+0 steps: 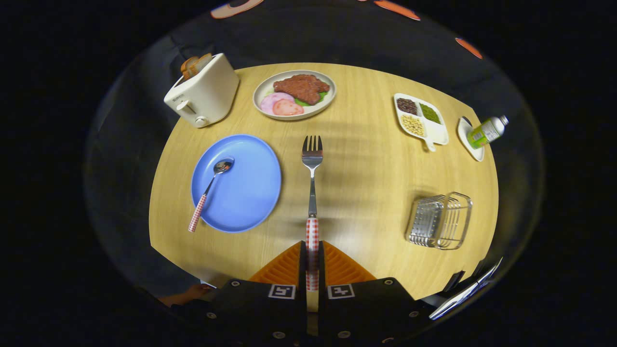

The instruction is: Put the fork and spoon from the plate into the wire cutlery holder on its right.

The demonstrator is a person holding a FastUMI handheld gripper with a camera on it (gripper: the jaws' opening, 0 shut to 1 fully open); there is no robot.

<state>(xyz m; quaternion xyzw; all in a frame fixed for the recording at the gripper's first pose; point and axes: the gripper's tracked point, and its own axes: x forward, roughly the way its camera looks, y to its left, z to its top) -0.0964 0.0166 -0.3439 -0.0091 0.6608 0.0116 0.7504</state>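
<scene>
**Checked handle clamped: carry the fork to the wire holder**

Red-and-white checked plastic sits between the two fingers: the gripper (312, 262) is pressed closed on the handle of the fork (312, 193), both fingers bearing on it. The fork points to 12 o'clock from the fingers, tines farthest out, its steel neck and head held over the wooden table (366, 164) and clear of the plate.

The wire cutlery holder (439, 220) stands near the table edge at about 2 o'clock from the fingertips, well apart from the fork. The blue plate (250, 193) lies at about 10 o'clock, with the spoon (210, 193) resting on it, bowl toward the plate centre and checked handle overhanging the near rim.

Recommended procedure for the step in hand:

1. Maintain the clamp; the grip is far back on the handle, so the long forward end is likely to swing if the wrist turns quickly.
2. Translate toward 2 o'clock, keeping the tines above the holder rim.
3. Tilt the fork toward vertical over the holder opening before lowering. Which end should enter first cannot be judged here.
4. Open the fingers only once the fork is supported by the wires.

The spoon remains to be moved afterwards.
</scene>
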